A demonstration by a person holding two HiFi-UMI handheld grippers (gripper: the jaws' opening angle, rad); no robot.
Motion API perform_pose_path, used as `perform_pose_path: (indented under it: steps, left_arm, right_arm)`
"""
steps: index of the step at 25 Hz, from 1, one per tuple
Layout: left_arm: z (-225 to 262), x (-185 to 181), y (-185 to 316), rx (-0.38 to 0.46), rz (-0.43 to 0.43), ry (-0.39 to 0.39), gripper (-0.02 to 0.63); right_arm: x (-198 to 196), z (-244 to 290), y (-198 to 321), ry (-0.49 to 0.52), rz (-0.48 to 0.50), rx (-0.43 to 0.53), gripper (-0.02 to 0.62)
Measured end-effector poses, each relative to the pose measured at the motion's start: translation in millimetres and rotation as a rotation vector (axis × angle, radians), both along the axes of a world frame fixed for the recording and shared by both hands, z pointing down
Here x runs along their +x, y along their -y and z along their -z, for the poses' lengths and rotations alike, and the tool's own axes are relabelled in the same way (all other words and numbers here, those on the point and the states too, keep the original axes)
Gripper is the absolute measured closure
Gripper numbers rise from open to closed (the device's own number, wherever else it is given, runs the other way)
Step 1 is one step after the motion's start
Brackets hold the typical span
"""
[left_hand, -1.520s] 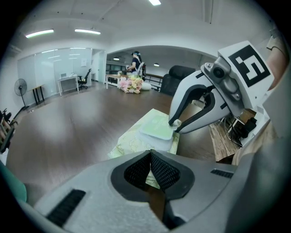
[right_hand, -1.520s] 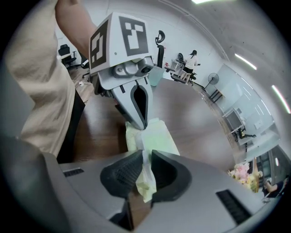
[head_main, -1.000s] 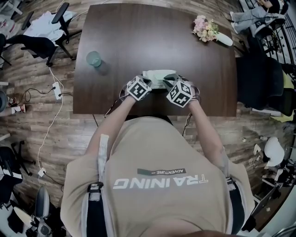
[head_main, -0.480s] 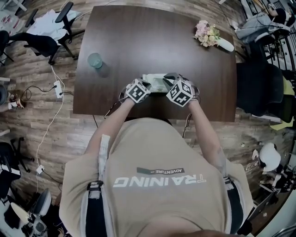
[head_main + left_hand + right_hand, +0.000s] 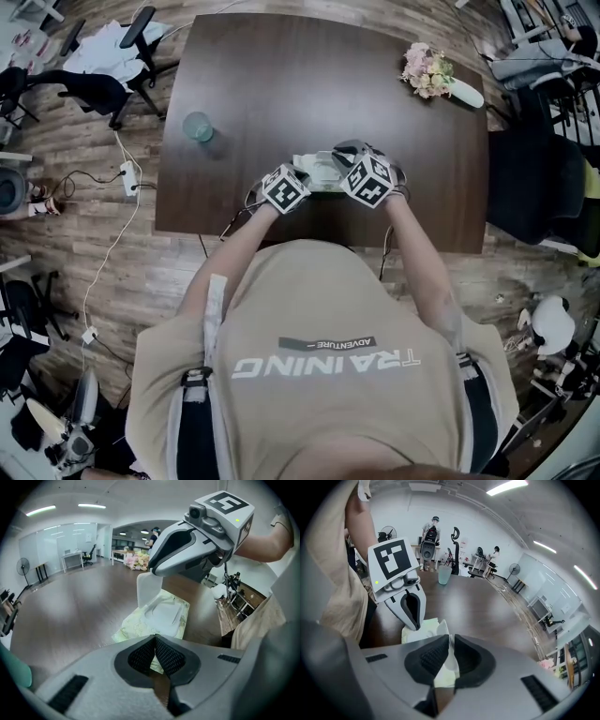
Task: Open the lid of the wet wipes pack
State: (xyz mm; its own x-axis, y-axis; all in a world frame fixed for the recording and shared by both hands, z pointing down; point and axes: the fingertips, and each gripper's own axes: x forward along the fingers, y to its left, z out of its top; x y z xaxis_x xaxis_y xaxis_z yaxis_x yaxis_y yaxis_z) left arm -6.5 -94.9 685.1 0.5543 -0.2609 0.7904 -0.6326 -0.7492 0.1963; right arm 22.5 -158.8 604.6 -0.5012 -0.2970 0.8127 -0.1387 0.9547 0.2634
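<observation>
Wood-plank floor (image 5: pixel 122 281) all round, w/ office chairs (image 5: pixel 94 89) at far left of head view; dark-brown surface (image 5: pixel 309 66) in the middle, mostly bare; beige T-shirt (image 5: pixel 319 309) of person filling lower half of head view, both forearms stretched fwd to near edge of surface. Right gripper (image 5: pixel 334 157) angled down over the pack from the right; jaws narrow, clamped on white lid (image 5: pixel 444 632); lid lifted off pack top, standing nearly upright, free edge btwn the pads. Left gripper (image 5: pixel 300 175) just beside, on the left, also angled down; jaws shut together, pads touching each other; tips at near end of pack, contact w/ wrapper not clear. Wet wipes pack (image 5: pixel 133 627), pale green-yellow print, flat on surface near front edge, approx ctr, btwn the two grippers; white recess exposed below raised lid. Flowers (image 5: pixel 427 70) w/ white vase (image 5: pixel 466 92) at far right corner; green cup (image 5: pixel 198 126) at far left part, well apart from pack.
</observation>
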Motion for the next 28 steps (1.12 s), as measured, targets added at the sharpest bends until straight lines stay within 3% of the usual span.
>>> perform_pose_path:
  steps: [11,21,28]
  left_arm:
    - [-0.4,1.5,1.2,-0.046,0.000,0.023,0.597]
    - [-3.2,0.9,3.2,-0.079,0.068,0.052,0.597]
    - [-2.2,-1.3,2.2,-0.093,0.093,0.056,0.597]
  right_arm:
    - [-4.9,-8.8,22.8,0.064,0.042,-0.048,0.561]
    - [-10.4,-30.0,42.7,0.127,0.081,-0.124,0.561]
    - [-11.3,-49.1,48.5,0.187,0.051,-0.216,0.560]
